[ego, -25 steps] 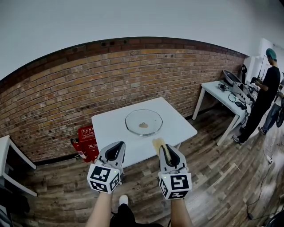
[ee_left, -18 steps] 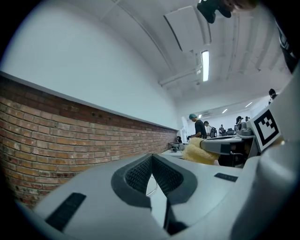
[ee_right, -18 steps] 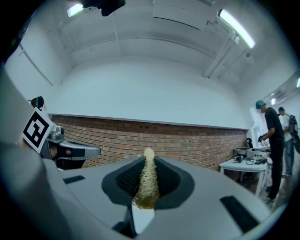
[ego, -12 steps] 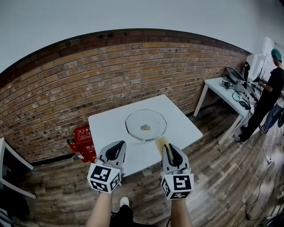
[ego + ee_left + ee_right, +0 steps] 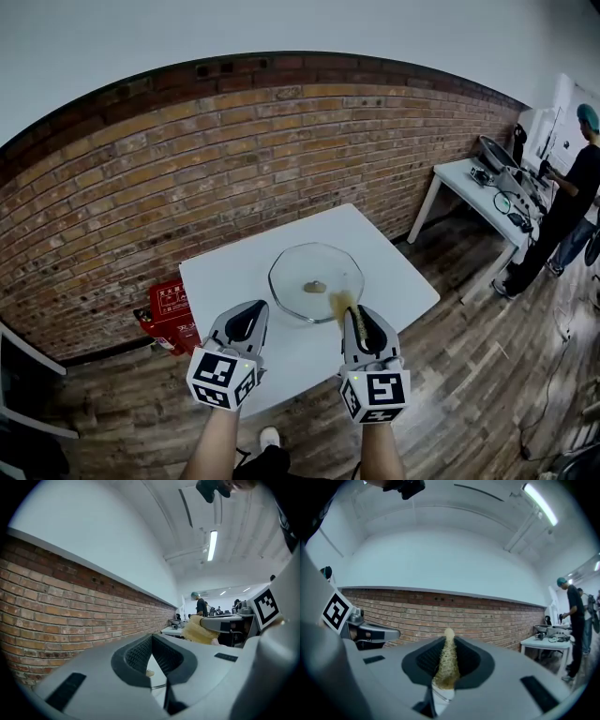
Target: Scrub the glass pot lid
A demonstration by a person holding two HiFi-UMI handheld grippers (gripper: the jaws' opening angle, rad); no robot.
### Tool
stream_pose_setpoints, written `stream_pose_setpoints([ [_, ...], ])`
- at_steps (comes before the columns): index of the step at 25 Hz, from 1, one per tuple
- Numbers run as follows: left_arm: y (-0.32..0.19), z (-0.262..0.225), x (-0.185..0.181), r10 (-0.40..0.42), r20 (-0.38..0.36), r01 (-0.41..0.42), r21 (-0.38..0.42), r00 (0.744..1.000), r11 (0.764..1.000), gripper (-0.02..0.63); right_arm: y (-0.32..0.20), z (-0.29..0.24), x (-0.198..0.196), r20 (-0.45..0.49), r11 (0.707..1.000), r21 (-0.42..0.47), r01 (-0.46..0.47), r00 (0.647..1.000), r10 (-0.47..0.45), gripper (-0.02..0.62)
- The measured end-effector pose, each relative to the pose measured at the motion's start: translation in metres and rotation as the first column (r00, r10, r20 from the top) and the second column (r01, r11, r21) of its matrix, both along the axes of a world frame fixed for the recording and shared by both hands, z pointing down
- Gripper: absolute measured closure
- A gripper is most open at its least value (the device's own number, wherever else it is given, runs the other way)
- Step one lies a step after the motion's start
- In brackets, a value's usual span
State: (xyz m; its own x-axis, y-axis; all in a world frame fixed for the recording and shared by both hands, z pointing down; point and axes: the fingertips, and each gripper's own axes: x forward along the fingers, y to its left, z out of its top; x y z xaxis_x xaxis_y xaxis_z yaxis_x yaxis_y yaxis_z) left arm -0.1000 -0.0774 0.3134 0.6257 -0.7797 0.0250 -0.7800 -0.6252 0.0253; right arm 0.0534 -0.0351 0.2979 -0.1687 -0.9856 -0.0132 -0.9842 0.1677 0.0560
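The glass pot lid (image 5: 316,279) lies flat on a white table (image 5: 244,281), its small tan knob (image 5: 315,286) in the middle. My left gripper (image 5: 256,307) hovers over the table's near edge, left of the lid, shut and empty. My right gripper (image 5: 343,307) is at the lid's near rim, shut on a yellow-tan scrubbing sponge (image 5: 339,302) that sticks out past its tips. In the right gripper view the sponge (image 5: 447,663) stands pinched between the jaws. In the left gripper view the jaws (image 5: 151,654) meet, and the sponge (image 5: 199,630) shows at the right.
A brick wall (image 5: 187,178) runs behind the table. A red box (image 5: 169,314) sits on the wooden floor at the table's left. At the far right a person (image 5: 567,202) stands by another white table (image 5: 478,192) with equipment on it.
Both grippers have moved forward together from short of the table to over its near edge; the sponge now reaches the lid's near rim. The table and lid look closer.
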Motion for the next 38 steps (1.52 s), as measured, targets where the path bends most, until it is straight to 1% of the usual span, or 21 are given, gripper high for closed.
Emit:
stream_pose_setpoints([
  [7,-0.057,-0.003,-0.011,0.044,-0.015,-0.044,-0.004,0.999,0.999,0.597,-0.049,-0.003,-0.015,-0.018,0.999,-0.009,-0.044,0.999,0.044,0.537],
  [13,-0.078,0.004,-0.012,0.045,-0.018,-0.045,-0.027,0.999,0.999,0.597,-0.072,0.000,-0.011,-0.025,0.998,-0.030,-0.048,0.999,0.048,0.537],
  [17,-0.092,0.004,-0.006,0.025,-0.013,-0.026,-0.028,1.000,0.999,0.597,-0.090,0.000,-0.003,-0.024,0.999,-0.030,-0.028,0.999,0.027,0.537],
  [22,-0.104,0.005,0.000,-0.024,0.003,0.024,-0.037,1.000,0.999,0.597,-0.110,0.000,0.008,-0.012,0.999,-0.035,0.024,1.000,-0.025,0.537],
  [25,-0.110,0.002,0.008,-0.043,0.007,0.043,-0.032,0.999,0.999,0.597,-0.119,-0.001,0.019,-0.009,0.999,-0.036,0.040,0.999,-0.041,0.537],
  [31,-0.115,0.004,0.025,-0.053,0.020,0.053,-0.039,0.998,0.998,0.597,-0.128,-0.001,0.032,-0.011,0.997,-0.039,0.066,0.998,-0.066,0.537],
  [38,-0.122,0.001,0.043,-0.058,0.032,0.059,-0.029,0.998,0.998,0.597,-0.136,0.001,0.049,-0.001,0.996,-0.038,0.081,0.997,-0.082,0.537],
])
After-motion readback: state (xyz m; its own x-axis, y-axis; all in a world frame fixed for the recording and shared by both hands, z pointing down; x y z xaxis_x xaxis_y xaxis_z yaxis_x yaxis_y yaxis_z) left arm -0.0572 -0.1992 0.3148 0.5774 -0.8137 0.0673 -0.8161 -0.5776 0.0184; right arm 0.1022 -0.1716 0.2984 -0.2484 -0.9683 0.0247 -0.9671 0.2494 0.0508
